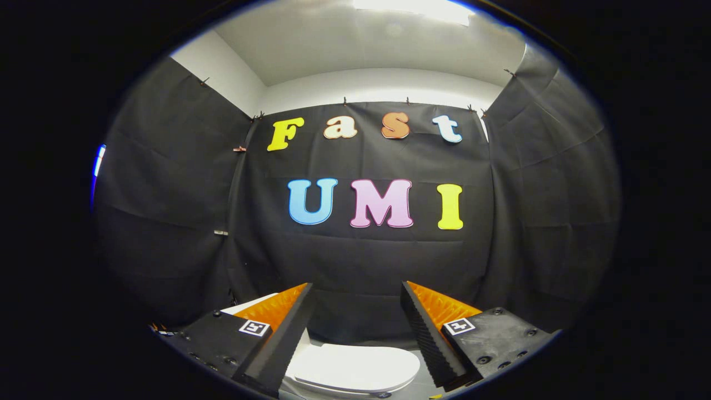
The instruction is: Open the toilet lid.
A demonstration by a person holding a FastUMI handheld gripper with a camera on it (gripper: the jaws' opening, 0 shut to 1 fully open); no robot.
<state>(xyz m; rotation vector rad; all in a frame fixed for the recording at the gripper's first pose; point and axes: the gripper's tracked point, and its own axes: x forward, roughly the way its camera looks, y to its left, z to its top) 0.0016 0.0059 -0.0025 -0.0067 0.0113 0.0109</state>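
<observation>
The gripper (355,294) is held spread wide, nothing pinched. The toilet lid (355,368) (closed, white) is seen below, between the fingers.

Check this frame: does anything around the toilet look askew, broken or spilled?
Nothing stands out. The toilet lid lies flat and closed, with no visible crack or spill. The gripper hangs above it, fingers open and touching nothing. The cloth wall behind hangs in ordinary folds.

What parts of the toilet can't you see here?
- Toilet lid: its near front edge is cut off below the gripper, whose open fingers hold nothing.
- Tank: mostly hidden behind the left finger.
- Lid hinge: hidden, so where it pivots is unclear.
- Bowl and base: out of sight under the lid.
</observation>
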